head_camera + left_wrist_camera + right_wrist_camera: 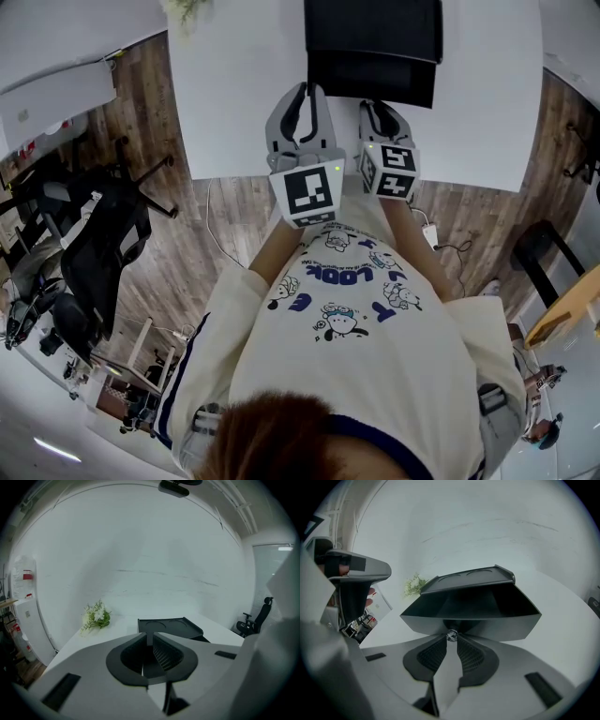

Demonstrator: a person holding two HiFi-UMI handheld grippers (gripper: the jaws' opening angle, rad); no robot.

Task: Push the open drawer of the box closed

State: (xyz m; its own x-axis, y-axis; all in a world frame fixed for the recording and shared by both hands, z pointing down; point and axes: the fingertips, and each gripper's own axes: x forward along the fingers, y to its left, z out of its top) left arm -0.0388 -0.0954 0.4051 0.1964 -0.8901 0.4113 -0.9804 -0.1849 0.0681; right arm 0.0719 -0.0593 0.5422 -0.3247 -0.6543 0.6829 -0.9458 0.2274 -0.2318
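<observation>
While the person stands at the near edge of the white tabletop (234,94), both hand-held grippers reach over it toward the black box (373,23). The box sits back from that near edge, about midway between the left and right edges. Its drawer (375,80) is pulled out toward the person, and the right gripper view looks straight into the dark, open cavity behind the drawer front.

The right gripper (380,108) points down at the drawer front. In its own view the jaws are drawn narrow, and their tips meet on either side of a small silvery knob (451,635) in the middle of that front. The pads seem to pinch the knob, though it is tiny and the contact is hard to confirm.

The left gripper (307,94) hangs just beside the right one, on its left, above bare tabletop short of the box. In the left gripper view its jaws are closed together with nothing between them. The box lies ahead and slightly right of the tips.

A small bunch of white flowers (97,616) lies by the tabletop's left edge, toward the far-left corner, well apart from the box. A black office chair (94,244) stands on the wooden floor off the left edge.
</observation>
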